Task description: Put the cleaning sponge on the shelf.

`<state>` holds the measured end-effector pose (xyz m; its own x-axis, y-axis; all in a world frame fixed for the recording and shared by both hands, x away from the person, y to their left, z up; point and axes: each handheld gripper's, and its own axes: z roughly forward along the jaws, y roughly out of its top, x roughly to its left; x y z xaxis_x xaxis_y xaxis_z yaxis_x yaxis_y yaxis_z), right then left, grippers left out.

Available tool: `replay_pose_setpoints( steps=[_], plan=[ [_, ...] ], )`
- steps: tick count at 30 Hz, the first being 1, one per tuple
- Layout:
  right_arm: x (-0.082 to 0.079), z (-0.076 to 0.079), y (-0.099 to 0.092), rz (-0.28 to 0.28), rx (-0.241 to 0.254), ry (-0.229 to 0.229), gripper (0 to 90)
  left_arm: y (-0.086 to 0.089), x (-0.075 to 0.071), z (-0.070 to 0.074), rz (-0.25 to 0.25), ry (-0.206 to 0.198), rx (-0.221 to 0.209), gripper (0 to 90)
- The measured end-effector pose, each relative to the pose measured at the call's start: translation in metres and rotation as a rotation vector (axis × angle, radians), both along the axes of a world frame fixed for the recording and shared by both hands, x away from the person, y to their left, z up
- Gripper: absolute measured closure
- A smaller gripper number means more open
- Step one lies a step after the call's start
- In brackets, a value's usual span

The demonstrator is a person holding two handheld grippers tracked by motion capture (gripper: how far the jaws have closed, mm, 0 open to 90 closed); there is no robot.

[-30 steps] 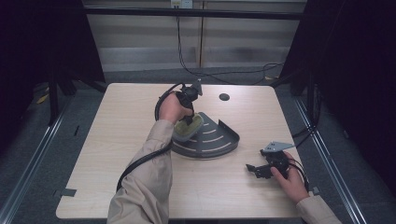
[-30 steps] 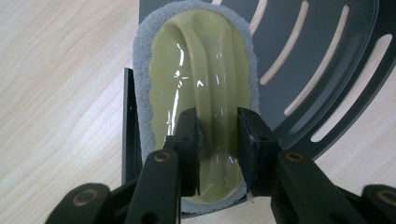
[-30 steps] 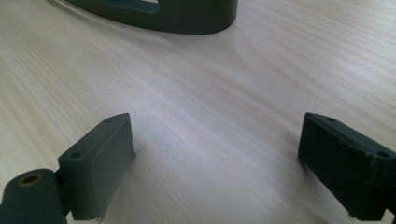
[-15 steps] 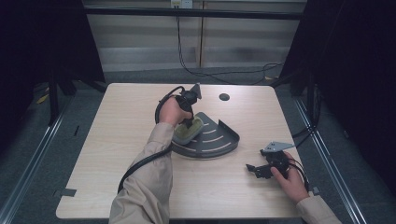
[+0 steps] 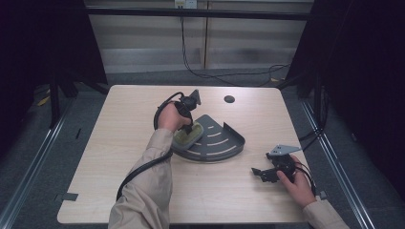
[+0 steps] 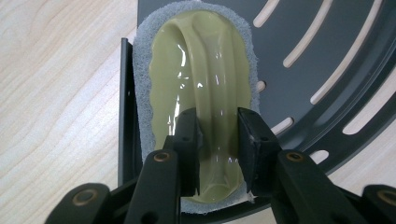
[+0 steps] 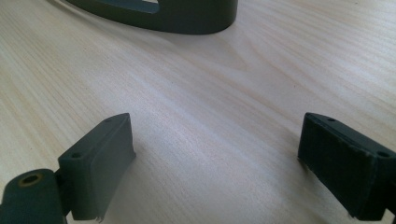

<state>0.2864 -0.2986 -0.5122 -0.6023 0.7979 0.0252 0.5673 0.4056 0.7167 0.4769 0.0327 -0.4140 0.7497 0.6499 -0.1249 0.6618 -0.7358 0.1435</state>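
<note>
High view sits above the person's side, facing forward and down, far enough to take in the whole bench [image 5: 119, 143], the floor around it and the back wall. Left gripper view looks nearly straight down along its own jaws, very close, onto a sponge [image 6: 201, 88] in a dark slotted tray [image 6: 327, 56], bench wood at the side. Right gripper view is low, almost skimming the bench [image 7: 210, 116], looking across bare wood toward the tray's curved wall [image 7: 187, 16] at top. High view shares the tray [image 5: 224, 143] and sponge [image 5: 184, 138] with the left gripper view, and the tray wall plus bench surface with the right gripper view.
</note>
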Motion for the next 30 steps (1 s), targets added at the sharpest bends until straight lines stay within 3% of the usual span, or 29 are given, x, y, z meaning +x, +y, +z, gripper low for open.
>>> replay_pose_setpoints(
  steps=[14, 30],
  plan=[
    [0.0, 0.0, 0.0, 0.001, -0.001, -0.001, 9.8, 0.006, -0.001, -0.006, -0.023, -0.006, 0.012, 70.3],
    [0.0, 0.0, 0.0, 0.0, 0.0, 0.0, 9.8, 0.011, -0.002, -0.01, -0.011, -0.015, 0.018, 70.0]
  ],
)
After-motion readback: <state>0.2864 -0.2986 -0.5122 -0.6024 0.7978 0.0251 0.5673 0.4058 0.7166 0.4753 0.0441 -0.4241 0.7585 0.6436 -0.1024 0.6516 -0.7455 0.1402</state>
